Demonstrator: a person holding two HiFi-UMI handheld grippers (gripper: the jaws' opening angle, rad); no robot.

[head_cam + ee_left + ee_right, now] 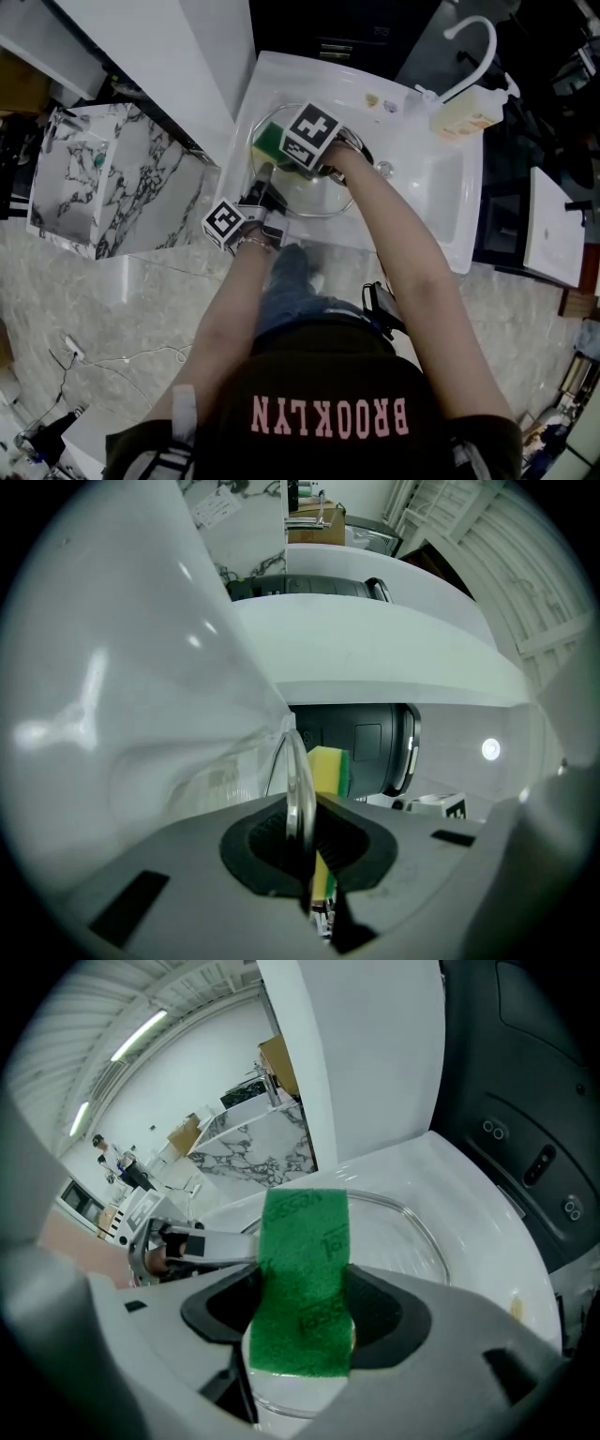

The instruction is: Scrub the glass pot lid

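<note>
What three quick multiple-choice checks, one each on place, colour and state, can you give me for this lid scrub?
1. The glass lid is: A on a stove; B in the white sink; C on a drying rack.
2. The sponge scouring face is: A green; B red; C blue.
3. The left gripper is: A open, empty; B shut on the lid's rim; C shut on a spoon.
Key: B, the basin surrounds it; A, green shows between the right gripper jaws; B, the rim sits between its closed jaws.

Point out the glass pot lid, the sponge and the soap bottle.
glass pot lid [299, 791]: left gripper view, edge-on rim.
sponge [305, 1279]: right gripper view, green scouring face.
soap bottle [466, 118]: head view, yellowish body.
</note>
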